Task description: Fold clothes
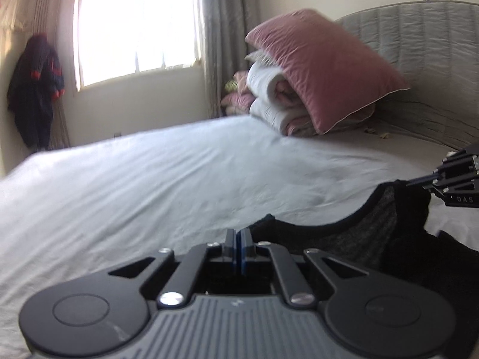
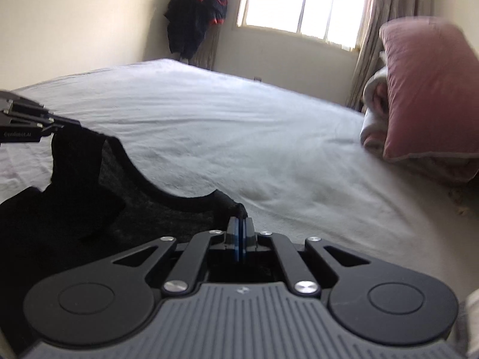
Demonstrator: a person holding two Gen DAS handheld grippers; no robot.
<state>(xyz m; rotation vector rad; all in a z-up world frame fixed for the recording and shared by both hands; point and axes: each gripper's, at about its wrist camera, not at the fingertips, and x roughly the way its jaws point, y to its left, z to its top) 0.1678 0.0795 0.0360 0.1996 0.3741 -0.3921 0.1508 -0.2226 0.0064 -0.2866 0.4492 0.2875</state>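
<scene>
A black garment (image 1: 374, 233) hangs stretched between the two grippers above the near part of the bed (image 1: 149, 179), its curved upper edge sagging between them and its body drooping toward the white sheet. The left gripper (image 1: 239, 234) has its blue-padded fingers (image 1: 243, 248) pressed together on one corner of the garment; in the right wrist view that same gripper (image 2: 64, 124) comes in from the left edge, pinching the raised corner of the cloth. The right gripper (image 2: 239, 224) likewise has its fingers (image 2: 236, 239) pressed together, with a tuft of the black fabric nipped at their tips, and in the left wrist view it (image 1: 414, 183) shows at the right edge holding the other raised corner. The garment's inner face looks dark grey and flecked beside the black edging. At the far side of the bed from the garment, a pink pillow (image 1: 323, 68) leans on a stack of folded bedding (image 1: 275, 98) against the grey padded headboard (image 1: 419, 45). Beyond the bed, a bright window (image 1: 134, 27) sits beside grey curtains (image 1: 221, 30), and a dark jacket (image 1: 36, 89) hangs on the wall.
</scene>
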